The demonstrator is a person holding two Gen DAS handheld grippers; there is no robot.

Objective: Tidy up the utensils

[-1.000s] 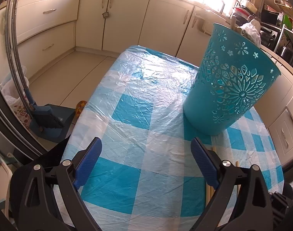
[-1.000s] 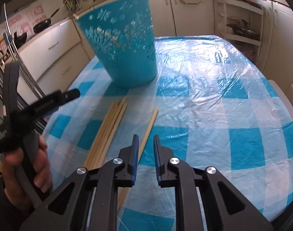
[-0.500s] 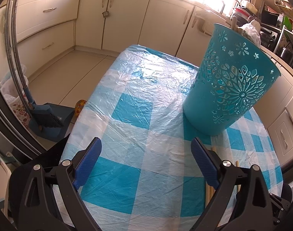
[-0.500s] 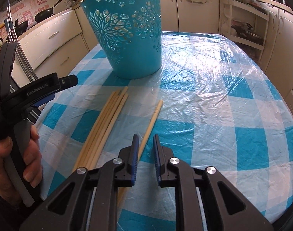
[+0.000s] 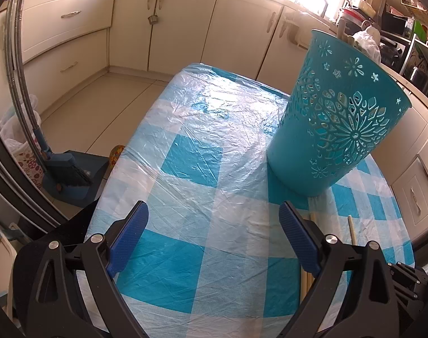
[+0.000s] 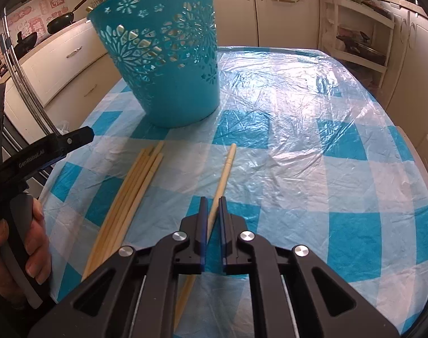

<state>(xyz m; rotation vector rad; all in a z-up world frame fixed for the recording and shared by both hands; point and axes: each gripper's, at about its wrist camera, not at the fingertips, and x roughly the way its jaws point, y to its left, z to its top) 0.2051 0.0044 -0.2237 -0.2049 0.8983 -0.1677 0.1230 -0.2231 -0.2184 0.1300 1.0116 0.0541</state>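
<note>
Each camera rides on its own gripper and looks forward and steeply down along the fingers, close over the desk [image 5: 185,267]. The left view faces the far cabinets [image 5: 183,25] and floor, the basket [image 5: 334,124] on its right. The right view faces the basket [image 6: 168,64] from the other side, with shelves [image 6: 357,28] beyond. Both share the basket, the checked desk top and the chopsticks [image 6: 135,191].

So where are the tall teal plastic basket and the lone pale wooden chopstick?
Tall teal plastic basket [image 6: 168,84]: right wrist view, front wall.
Lone pale wooden chopstick [image 6: 226,169]: right wrist view, upper shaft.
</note>
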